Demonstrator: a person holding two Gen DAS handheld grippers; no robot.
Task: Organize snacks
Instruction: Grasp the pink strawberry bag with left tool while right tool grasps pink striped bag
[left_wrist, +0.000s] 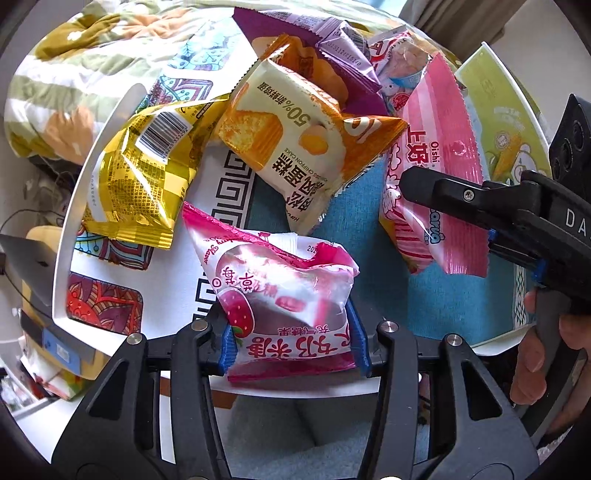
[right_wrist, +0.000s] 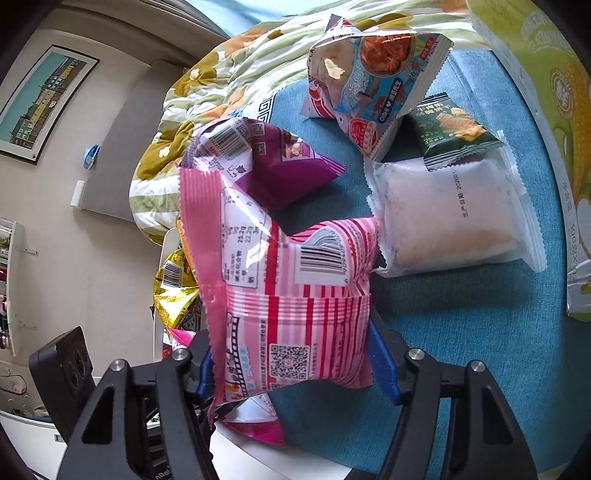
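Note:
My left gripper (left_wrist: 291, 336) is shut on a pink strawberry candy packet (left_wrist: 280, 291) and holds it above the near rim of a white tray (left_wrist: 110, 122). My right gripper (right_wrist: 291, 365) is shut on a pink striped Oishi snack bag (right_wrist: 291, 288), lifted above the blue cloth (right_wrist: 461, 350). In the left wrist view the same bag (left_wrist: 439, 166) hangs from the right gripper's black fingers (left_wrist: 443, 190) at the right. In the tray lie a yellow foil packet (left_wrist: 147, 177), a chiffon cake packet (left_wrist: 291, 155), an orange bag (left_wrist: 369, 140) and a purple bag (left_wrist: 332, 55).
On the blue cloth lie a blue-white Oishi shrimp chip bag (right_wrist: 373, 85), a dark green cracker packet (right_wrist: 450, 133), a clear white packet (right_wrist: 447, 218) and a purple bag (right_wrist: 269, 158). A large green box (right_wrist: 546, 110) lies at the right. A flowered quilt (right_wrist: 207, 96) lies behind.

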